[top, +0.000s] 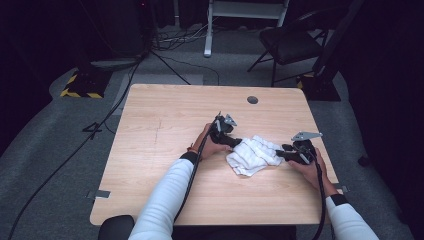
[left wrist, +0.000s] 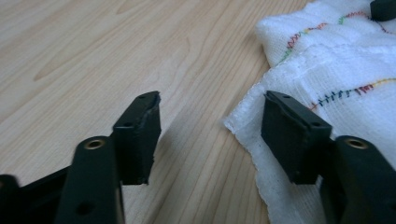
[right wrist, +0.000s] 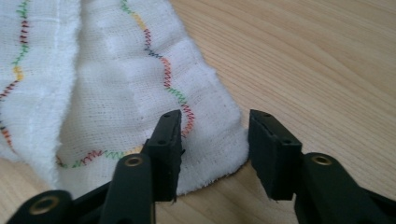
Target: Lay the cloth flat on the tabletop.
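We see the light wooden table [top: 150, 150] taking up the middle of the high view. On it, right of centre, lies a crumpled white cloth [top: 252, 154] with coloured zigzag stitching. The left gripper [top: 236, 141] sits at the cloth's upper left edge; in its own view we find its jaws apart, one over bare wood, the other over the cloth's [left wrist: 327, 70] hem, pinching nothing. The right gripper [top: 280, 154] is at the cloth's right edge; its jaws straddle a corner of the cloth [right wrist: 116, 93] without pressing it.
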{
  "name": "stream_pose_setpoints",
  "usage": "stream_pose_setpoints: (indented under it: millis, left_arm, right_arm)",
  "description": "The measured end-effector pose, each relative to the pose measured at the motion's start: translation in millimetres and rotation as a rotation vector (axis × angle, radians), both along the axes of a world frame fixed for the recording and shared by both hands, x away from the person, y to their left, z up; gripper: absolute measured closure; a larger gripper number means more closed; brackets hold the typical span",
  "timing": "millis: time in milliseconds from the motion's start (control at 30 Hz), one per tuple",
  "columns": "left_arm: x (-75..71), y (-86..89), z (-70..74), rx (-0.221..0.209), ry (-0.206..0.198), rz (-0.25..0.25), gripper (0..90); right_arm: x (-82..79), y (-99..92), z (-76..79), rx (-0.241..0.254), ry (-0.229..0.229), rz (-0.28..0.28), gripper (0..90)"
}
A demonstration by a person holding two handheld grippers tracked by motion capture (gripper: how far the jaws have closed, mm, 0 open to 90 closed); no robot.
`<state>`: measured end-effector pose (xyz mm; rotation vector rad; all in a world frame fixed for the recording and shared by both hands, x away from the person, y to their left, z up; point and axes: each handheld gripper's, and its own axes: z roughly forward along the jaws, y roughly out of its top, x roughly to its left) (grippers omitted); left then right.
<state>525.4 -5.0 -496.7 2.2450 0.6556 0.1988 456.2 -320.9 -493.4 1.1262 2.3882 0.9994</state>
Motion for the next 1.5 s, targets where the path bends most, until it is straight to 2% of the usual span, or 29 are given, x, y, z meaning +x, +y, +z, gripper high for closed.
stream_pose_setpoints:
  millis: [33,67,100,167,233,300,400,533,600,733,900,933,1067,1100,1133,1167,1200,1233,1267,1300,1367,1400,1433,1467,1500]
  left_arm:
    - [0.6,0.0,-1.2,-0.005,0.007,-0.020,43.1]
    - [0.6,0.0,-1.2,-0.005,0.007,-0.020,51.1]
    - [0.9,0.3,-2.0,-0.009,0.016,-0.045,56.7]
    - [-0.1,0.4,-2.7,-0.015,0.021,-0.084,68.6]
    - [-1.3,0.7,-2.6,-0.014,0.016,-0.103,79.0]
    - [-2.9,2.5,-0.8,-0.018,0.005,-0.101,86.3]
    - [-4.5,11.2,7.0,-0.031,-0.026,-0.088,88.0]
    - [-9.0,27.5,23.6,-0.066,-0.057,-0.084,88.5]
    - [-11.4,34.1,31.9,-0.063,-0.076,-0.081,88.6]
    - [-17.9,45.7,48.5,-0.085,-0.109,-0.079,88.7]
    - [-32.3,64.8,78.4,-0.104,-0.177,-0.086,88.8]
    - [-32.3,64.8,78.4,-0.104,-0.177,-0.086,88.8]
    - [-40.6,83.3,112.6,-0.102,-0.250,-0.069,88.9]
    - [-40.6,83.3,112.6,-0.102,-0.250,-0.069,88.9]
    - [-41.5,87.3,119.6,-0.104,-0.265,-0.059,88.9]
    - [-42.9,95.1,133.8,-0.113,-0.293,-0.032,88.9]
    - [-42.9,95.1,133.8,-0.113,-0.293,-0.032,88.9]
    - [-43.6,99.3,141.0,-0.117,-0.309,-0.024,88.9]
    - [-44.8,103.4,148.2,-0.123,-0.322,-0.016,88.9]
    - [-48.0,111.5,162.4,-0.130,-0.355,0.000,88.9]
    - [-52.4,119.3,176.6,-0.139,-0.386,0.014,88.9]
    - [-52.4,119.3,176.6,-0.139,-0.386,0.014,88.9]
    - [-56.7,125.4,188.5,-0.145,-0.412,0.023,88.9]
    - [-60.4,129.3,196.3,-0.155,-0.431,0.028,89.0]
    - [-60.4,129.3,196.3,-0.155,-0.431,0.028,89.0]
  right_arm:
    - [-0.6,0.7,0.4,-0.004,0.000,0.004,62.0]
    - [-0.6,0.7,0.4,-0.004,0.000,0.004,62.0]
    - [-1.8,2.7,1.1,-0.011,-0.002,0.023,68.8]
    - [-2.4,4.1,1.6,-0.017,-0.004,0.041,75.0]
    - [-3.4,5.6,2.1,-0.023,-0.004,0.055,79.3]
    - [-4.5,7.0,3.2,-0.047,-0.019,0.058,83.6]
    - [-7.0,6.1,7.8,-0.060,-0.047,0.049,84.9]
    - [-11.5,0.9,20.4,-0.039,-0.109,0.035,85.5]
    - [-14.1,-0.2,26.7,-0.036,-0.135,0.037,85.6]
    - [-18.0,-1.9,41.0,-0.017,-0.166,0.020,85.7]
    - [-22.8,-1.5,57.8,-0.004,-0.210,0.016,85.9]
    - [-22.8,-1.5,57.8,-0.004,-0.210,0.016,85.9]
    - [-20.7,3.4,87.7,0.049,-0.272,-0.006,86.1]
    - [-20.7,3.4,87.7,0.049,-0.272,-0.006,86.1]
    - [-19.4,5.1,94.6,0.056,-0.286,-0.009,86.2]
    - [-16.2,9.3,109.8,0.066,-0.312,-0.013,86.2]
    - [-14.5,11.6,117.9,0.064,-0.327,-0.015,86.3]
    - [-14.5,11.6,117.9,0.064,-0.327,-0.015,86.3]
    - [-13.1,14.1,125.9,0.063,-0.345,-0.017,86.3]
    - [-11.2,19.2,141.5,0.067,-0.371,-0.019,86.3]
    - [-10.9,24.9,156.1,0.071,-0.401,-0.018,86.4]
    - [-10.9,24.9,156.1,0.071,-0.401,-0.018,86.4]
    - [-12.4,31.1,170.4,0.069,-0.431,-0.017,86.4]
    - [-13.2,33.2,175.5,0.072,-0.443,-0.015,86.4]
    - [-14.9,36.2,183.8,0.076,-0.461,-0.011,86.4]
